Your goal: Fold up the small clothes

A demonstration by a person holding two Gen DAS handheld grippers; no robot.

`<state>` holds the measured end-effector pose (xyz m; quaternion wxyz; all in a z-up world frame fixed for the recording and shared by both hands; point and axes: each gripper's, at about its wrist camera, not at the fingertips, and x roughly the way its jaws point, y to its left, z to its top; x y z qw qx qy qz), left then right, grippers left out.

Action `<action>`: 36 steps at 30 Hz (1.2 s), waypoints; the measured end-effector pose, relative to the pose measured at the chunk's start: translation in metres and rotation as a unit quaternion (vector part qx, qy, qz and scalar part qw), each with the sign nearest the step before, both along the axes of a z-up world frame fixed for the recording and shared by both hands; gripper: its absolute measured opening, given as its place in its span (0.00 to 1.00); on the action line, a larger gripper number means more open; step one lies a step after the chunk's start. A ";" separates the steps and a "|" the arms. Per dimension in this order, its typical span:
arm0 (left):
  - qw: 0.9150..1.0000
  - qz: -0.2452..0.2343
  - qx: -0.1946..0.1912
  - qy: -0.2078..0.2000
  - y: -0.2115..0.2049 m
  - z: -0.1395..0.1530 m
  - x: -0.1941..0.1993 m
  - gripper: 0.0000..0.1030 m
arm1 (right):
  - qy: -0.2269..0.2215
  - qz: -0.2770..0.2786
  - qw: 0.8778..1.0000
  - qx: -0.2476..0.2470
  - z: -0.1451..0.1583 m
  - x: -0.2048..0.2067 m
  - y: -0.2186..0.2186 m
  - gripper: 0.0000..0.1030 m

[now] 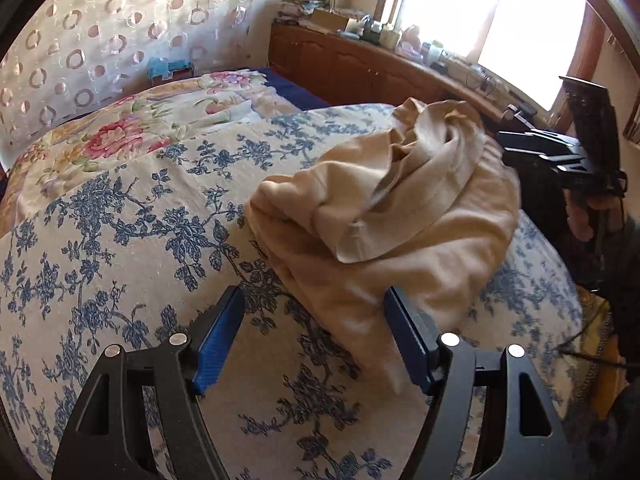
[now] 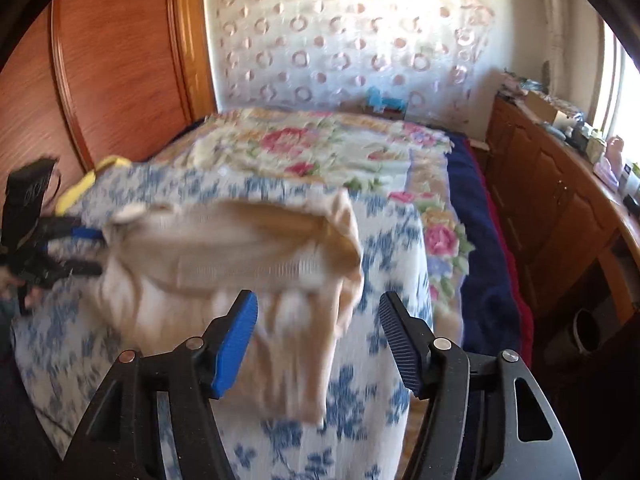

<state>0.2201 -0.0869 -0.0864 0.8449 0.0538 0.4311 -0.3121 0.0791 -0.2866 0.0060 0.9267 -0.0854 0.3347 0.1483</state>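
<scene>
A crumpled beige garment (image 1: 392, 216) lies in a heap on the bed's blue-and-white floral cover (image 1: 120, 240). My left gripper (image 1: 314, 300) is open and empty, just short of the garment's near edge. The other gripper shows at the right (image 1: 560, 152), beyond the garment. In the right wrist view the same garment (image 2: 224, 256) is blurred, and my right gripper (image 2: 318, 304) is open and empty just before it. The left gripper shows at the far left (image 2: 76, 248), against the garment's left end.
A pink-flowered blanket (image 1: 132, 124) covers the far half of the bed. A wooden cabinet (image 2: 552, 208) with clutter on top runs under the window. A wooden wardrobe (image 2: 112, 64) stands at the left. A dark bin (image 2: 586, 332) sits on the floor.
</scene>
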 end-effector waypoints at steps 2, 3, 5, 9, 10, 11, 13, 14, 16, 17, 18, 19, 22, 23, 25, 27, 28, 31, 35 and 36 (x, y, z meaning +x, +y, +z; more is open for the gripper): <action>1.000 0.009 0.008 -0.005 -0.005 0.001 0.008 0.71 | 0.012 0.004 1.000 -0.014 -0.006 0.002 0.001 0.63; 1.000 0.017 0.017 -0.009 -0.008 0.001 0.013 0.71 | 0.016 -0.001 1.000 -0.017 -0.009 0.005 0.000 0.63; 0.999 0.023 0.030 -0.022 -0.014 0.002 0.019 0.71 | 0.021 0.000 1.000 -0.009 -0.008 0.019 0.000 0.63; 0.997 0.051 0.025 -0.057 -0.013 0.011 0.035 0.71 | 0.012 0.006 1.000 0.005 0.000 0.045 0.001 0.63; 0.995 0.065 0.028 -0.068 -0.011 0.013 0.042 0.71 | 0.007 0.008 1.000 0.008 0.002 0.051 0.001 0.63; 0.993 0.085 0.032 -0.075 -0.007 0.014 0.051 0.71 | 0.002 0.010 1.000 0.012 0.004 0.058 0.001 0.63; 0.989 0.122 0.032 -0.076 0.004 0.013 0.069 0.71 | -0.002 0.011 1.000 0.029 0.007 0.073 -0.002 0.46; 0.988 0.132 0.034 -0.072 0.008 0.012 0.075 0.71 | -0.001 0.010 0.999 0.039 0.008 0.082 -0.005 0.29; 0.985 0.154 0.040 -0.064 0.018 0.008 0.087 0.71 | -0.004 -0.012 0.999 0.035 0.008 0.097 -0.010 0.07; 0.984 0.160 0.042 -0.062 0.021 0.006 0.089 0.71 | -0.004 -0.033 0.999 0.031 0.008 0.102 -0.013 0.06; 0.984 0.164 0.044 -0.062 0.024 0.005 0.090 0.71 | -0.006 -0.054 0.998 0.030 0.009 0.105 -0.017 0.06; 0.983 0.168 0.044 -0.063 0.027 0.004 0.090 0.71 | -0.009 -0.068 0.997 0.032 0.011 0.106 -0.020 0.06; 0.984 0.167 0.039 -0.057 0.032 0.002 0.088 0.71 | -0.021 -0.078 0.996 0.030 0.019 0.099 -0.023 0.06; 0.984 0.165 0.037 -0.055 0.030 0.002 0.088 0.71 | -0.019 -0.082 0.996 0.026 0.020 0.096 -0.022 0.06; 0.986 0.155 0.023 -0.047 0.029 0.004 0.084 0.71 | -0.015 -0.086 0.996 0.022 0.020 0.089 -0.019 0.06; 0.990 0.138 0.000 -0.041 0.024 0.007 0.079 0.71 | -0.010 -0.079 0.996 0.028 0.021 0.081 -0.016 0.17; 0.991 0.127 -0.010 -0.041 0.020 0.009 0.076 0.71 | -0.008 -0.072 0.997 0.027 0.020 0.086 -0.011 0.39; 0.994 0.099 -0.009 -0.047 0.003 0.014 0.073 0.71 | 0.002 -0.039 0.999 0.027 0.015 0.094 -0.004 0.59; 0.996 0.078 0.000 -0.038 -0.013 0.010 0.078 0.71 | 0.044 -0.028 0.998 0.045 0.005 0.119 -0.007 0.59; 0.997 0.076 0.003 -0.033 -0.016 0.008 0.081 0.71 | 0.059 -0.030 0.996 0.054 0.005 0.126 -0.015 0.59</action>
